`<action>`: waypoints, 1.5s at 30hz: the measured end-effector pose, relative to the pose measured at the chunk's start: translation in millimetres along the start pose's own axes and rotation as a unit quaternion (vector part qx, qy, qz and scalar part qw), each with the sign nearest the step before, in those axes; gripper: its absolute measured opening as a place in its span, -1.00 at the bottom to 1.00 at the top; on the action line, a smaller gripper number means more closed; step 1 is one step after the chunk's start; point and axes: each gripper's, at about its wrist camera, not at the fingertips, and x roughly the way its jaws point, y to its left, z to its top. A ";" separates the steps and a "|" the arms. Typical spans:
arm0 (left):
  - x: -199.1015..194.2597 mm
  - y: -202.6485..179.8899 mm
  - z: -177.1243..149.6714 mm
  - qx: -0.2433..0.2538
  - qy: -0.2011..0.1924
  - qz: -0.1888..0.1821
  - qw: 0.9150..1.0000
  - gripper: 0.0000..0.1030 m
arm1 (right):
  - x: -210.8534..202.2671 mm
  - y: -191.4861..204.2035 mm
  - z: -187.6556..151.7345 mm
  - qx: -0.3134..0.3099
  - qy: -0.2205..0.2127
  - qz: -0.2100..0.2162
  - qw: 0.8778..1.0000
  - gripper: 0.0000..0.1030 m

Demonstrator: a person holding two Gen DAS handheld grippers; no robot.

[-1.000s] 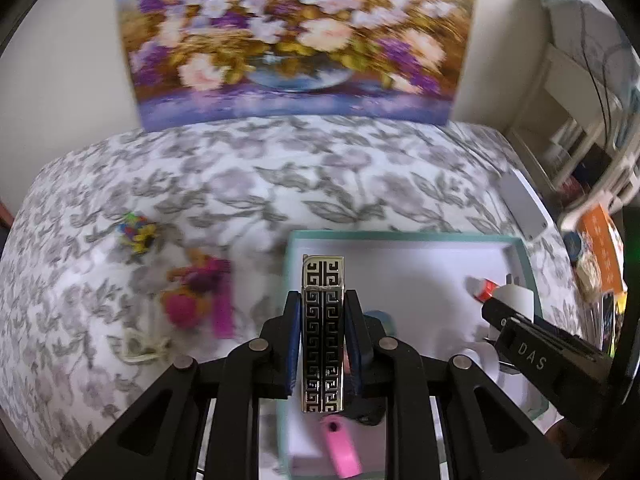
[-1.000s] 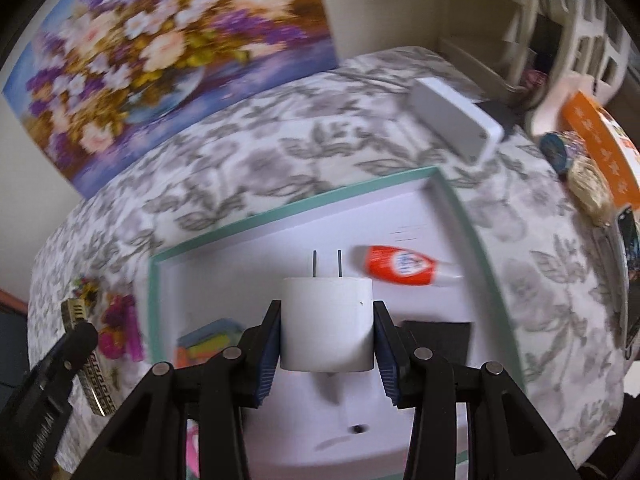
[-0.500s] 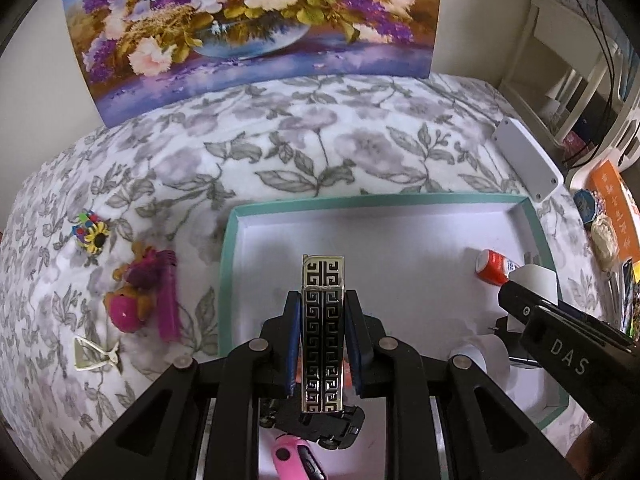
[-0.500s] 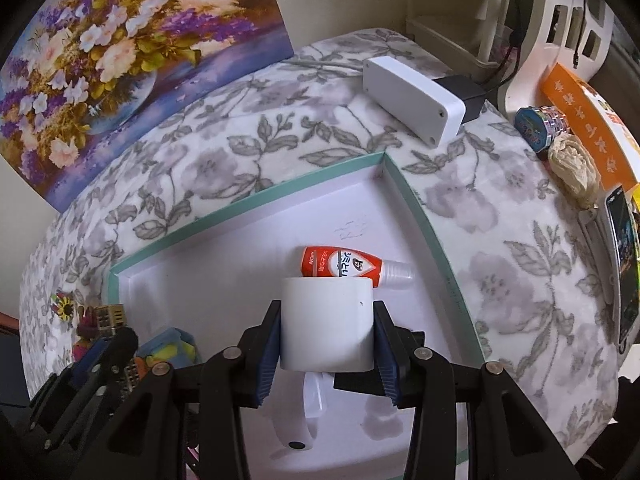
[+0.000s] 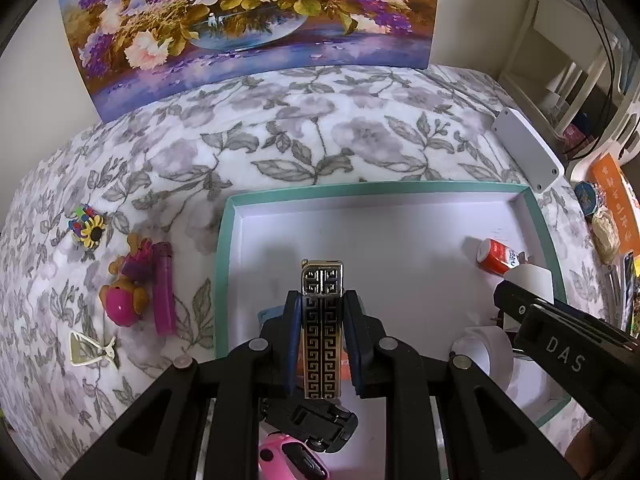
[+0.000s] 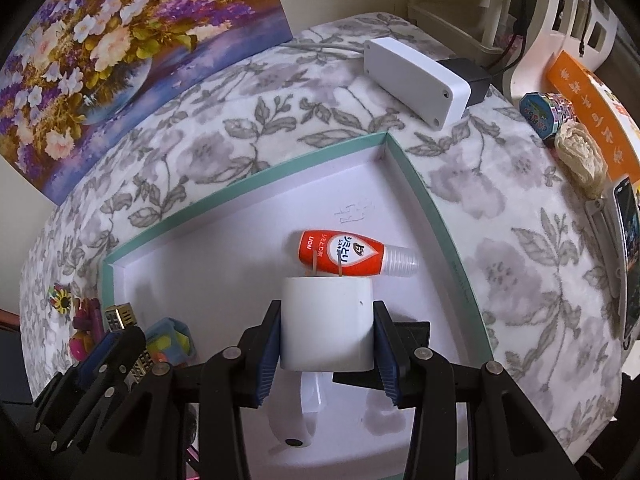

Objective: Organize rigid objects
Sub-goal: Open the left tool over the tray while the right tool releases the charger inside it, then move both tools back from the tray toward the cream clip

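Right now my left jaws [image 5: 322, 344] clamp a slim black-and-gold key-patterned lighter [image 5: 322, 320], upright over the teal-rimmed white cardboard tray [image 5: 224, 264]. My right jaws [image 6: 327, 330] grip a white plastic plug adapter [image 6: 327, 320] above the tray's right side, just behind a lying red-labelled squeeze bottle [image 6: 340, 254]. Around the tray spreads the grey floral bedspread [image 5: 280, 140], with a pink lighter [image 5: 164, 288] left of the rim.

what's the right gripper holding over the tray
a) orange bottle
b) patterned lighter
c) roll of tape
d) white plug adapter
d: the right gripper is shut on the white plug adapter, its two prongs pointing at the orange bottle, which lies loose in the tray.
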 end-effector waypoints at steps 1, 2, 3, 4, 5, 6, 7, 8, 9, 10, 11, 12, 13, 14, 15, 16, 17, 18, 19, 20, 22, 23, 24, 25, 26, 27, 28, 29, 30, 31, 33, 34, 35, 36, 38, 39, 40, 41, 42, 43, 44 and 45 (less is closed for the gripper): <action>0.0 0.2 0.0 -0.001 0.000 0.000 1.000 -0.58 | -0.1 0.3 -0.2 -0.001 0.000 -0.001 1.000 -0.11; -0.2 0.8 0.1 -0.002 0.001 0.000 1.000 -0.58 | -0.1 0.8 -0.4 -0.001 0.000 -0.001 1.000 -0.11; -0.5 1.7 0.3 -0.003 0.001 0.000 1.000 -0.58 | -0.3 1.2 -0.6 -0.001 0.000 -0.002 1.000 -0.11; -1.4 2.7 0.7 -0.005 0.000 0.001 1.000 -0.58 | -0.3 1.4 -0.5 -0.002 0.000 -0.002 1.000 -0.11; -2.7 3.8 1.2 -0.007 -0.001 0.002 1.000 -0.58 | -0.4 1.5 -0.5 -0.002 0.000 -0.002 1.000 -0.11; -4.7 5.9 2.1 -0.010 -0.003 0.002 1.000 -0.54 | -1.2 1.9 -0.5 -0.002 -0.001 -0.002 1.000 -0.11; -5.7 7.1 2.6 -0.013 -0.004 0.002 1.000 -0.46 | -2.6 2.4 -0.3 -0.004 -0.004 -0.002 1.000 -0.06; -7.8 9.8 3.4 -0.018 -0.006 0.001 1.000 -0.41 | -3.7 2.9 0.1 -0.005 -0.006 -0.001 1.000 -0.02; -9.0 11.8 3.9 -0.021 -0.007 0.002 1.000 -0.34 | -5.1 3.6 0.4 -0.005 -0.008 -0.001 1.000 0.06; -10.0 13.8 4.5 -0.025 -0.008 0.002 1.000 -0.31 | -6.9 4.8 0.6 -0.007 -0.012 0.000 1.000 0.12; -11.1 16.3 4.8 -0.028 -0.009 0.003 1.000 -0.30 | -8.0 5.5 0.8 -0.008 -0.013 0.000 1.000 0.13; -12.1 19.5 5.3 -0.033 -0.009 0.003 0.999 -0.28 | -8.9 6.4 0.9 -0.008 -0.014 0.000 1.000 0.14; -12.8 22.5 5.7 -0.037 -0.009 0.003 0.999 -0.23 | -9.8 7.3 0.9 -0.009 -0.015 0.000 1.000 0.18; -13.5 26.3 6.2 -0.043 -0.009 0.003 0.999 -0.19 | -10.6 8.2 0.7 -0.009 -0.016 0.000 1.000 0.19; -14.4 31.0 6.7 -0.051 -0.009 0.004 0.999 -0.09 | -11.6 9.3 0.5 -0.010 -0.016 0.000 1.000 0.22; -14.9 34.9 7.1 -0.057 -0.010 0.004 0.998 0.03 | -12.6 10.6 0.2 -0.011 -0.017 0.001 1.000 0.23; -15.7 41.2 7.6 -0.068 -0.011 0.005 0.998 0.08 | -13.8 12.6 0.1 -0.014 -0.019 0.001 1.000 0.24; -16.1 45.2 7.8 -0.074 -0.011 0.005 0.997 0.12 | -15.0 14.5 -0.2 -0.016 -0.022 0.000 1.000 0.28; -16.5 51.1 8.1 -0.083 -0.011 0.005 0.996 0.12 | -15.8 16.4 -0.3 -0.018 -0.024 -0.001 1.000 0.32; -16.7 54.7 8.0 -0.089 -0.011 0.006 0.996 0.12 | -16.7 19.1 -0.7 -0.022 -0.026 -0.002 0.999 0.33; -16.6 64.8 7.6 -0.103 -0.009 0.010 0.995 0.13 | -17.5 23.4 -1.3 -0.028 -0.028 -0.004 0.999 0.39; -16.4 69.5 7.3 -0.109 -0.009 0.013 0.994 0.14 | -17.6 26.0 -2.0 -0.031 -0.029 -0.004 0.999 0.46; -15.9 75.3 6.7 -0.117 -0.007 0.014 0.993 0.14 | -17.7 28.5 -2.7 -0.034 -0.031 -0.003 0.999 0.57; -15.5 79.9 6.0 -0.123 -0.005 0.014 0.992 0.15 | -17.7 30.4 -3.3 -0.036 -0.031 -0.002 0.999 0.62; -15.3 85.2 5.3 -0.130 -0.004 0.014 0.991 0.15 | -17.4 33.3 -3.9 -0.040 -0.031 0.000 0.999 0.63; -15.1 90.4 4.7 -0.138 -0.002 0.015 0.990 0.19 | -17.4 35.5 -4.7 -0.043 -0.031 0.001 0.999 0.65; -14.7 95.6 4.2 -0.144 -0.001 0.016 0.989 0.34 | -17.6 37.9 -5.5 -0.046 -0.032 0.001 0.998 0.69; -14.6 102.2 3.5 -0.154 -0.001 0.019 0.988 0.45 | -17.9 40.6 -6.7 -0.049 -0.035 0.001 0.998 0.72; -14.9 106.7 3.0 -0.160 -0.003 0.022 0.987 0.63 | -18.3 42.6 -7.5 -0.052 -0.037 -0.001 0.998 0.82; -15.1 111.4 2.7 -0.167 -0.005 0.027 0.985 0.67 | -18.8 45.0 -8.2 -0.056 -0.041 -0.002 0.998 0.98; -16.1 122.2 0.5 -0.182 -0.007 0.041 0.982 0.68 | -20.2 50.3 -10.4 -0.065 -0.049 -0.002 0.997 1.00; -16.2 126.9 -0.6 -0.186 -0.007 0.044 0.981 0.68 | -20.6 52.5 -11.1 -0.069 -0.050 -0.001 0.996 1.00; -16.0 131.8 -1.8 -0.192 -0.006 0.047 0.980 0.68 | -20.9 54.7 -11.4 -0.072 -0.051 0.002 0.996 1.00; -16.0 137.2 -3.3 -0.197 -0.005 0.050 0.979 0.68 | -21.0 56.5 -11.9 -0.073 -0.052 0.005 0.996 1.00; -16.7 145.7 -5.9 -0.206 -0.004 0.055 0.977 0.69 | -21.9 60.7 -12.0 -0.077 -0.052 0.007 0.996 1.00; -17.7 151.9 -7.4 -0.213 -0.004 0.058 0.975 0.69 | -22.1 63.0 -12.7 -0.079 -0.053 0.006 0.995 1.00; -18.1 155.0 -7.7 -0.215 -0.005 0.060 0.975 0.69 | -22.5 65.2 -13.0 -0.082 -0.054 0.006 0.995 1.00; -19.4 159.8 -8.5 -0.219 -0.007 0.061 0.974 0.69 | -22.8 68.4 -13.8 -0.085 -0.055 0.004 0.995 1.00; -21.5 165.7 -9.5 -0.223 -0.009 0.064 0.973 0.69 | -23.1 71.1 -14.7 -0.088 -0.056 0.004 0.995 1.00; -23.3 170.8 -10.1 -0.226 -0.011 0.067 0.972 0.70 | -23.1 73.9 -15.5 -0.090 -0.056 0.004 0.994 1.00; -25.7 176.6 -11.0 -0.230 -0.014 0.070 0.970 0.70 | -23.2 77.3 -16.5 -0.091 -0.056 0.005 0.994 1.00; -29.4 184.9 -12.5 -0.237 -0.019 0.074 0.969 0.70 | -23.0 80.0 -17.1 -0.092 -0.056 0.006 0.994 1.00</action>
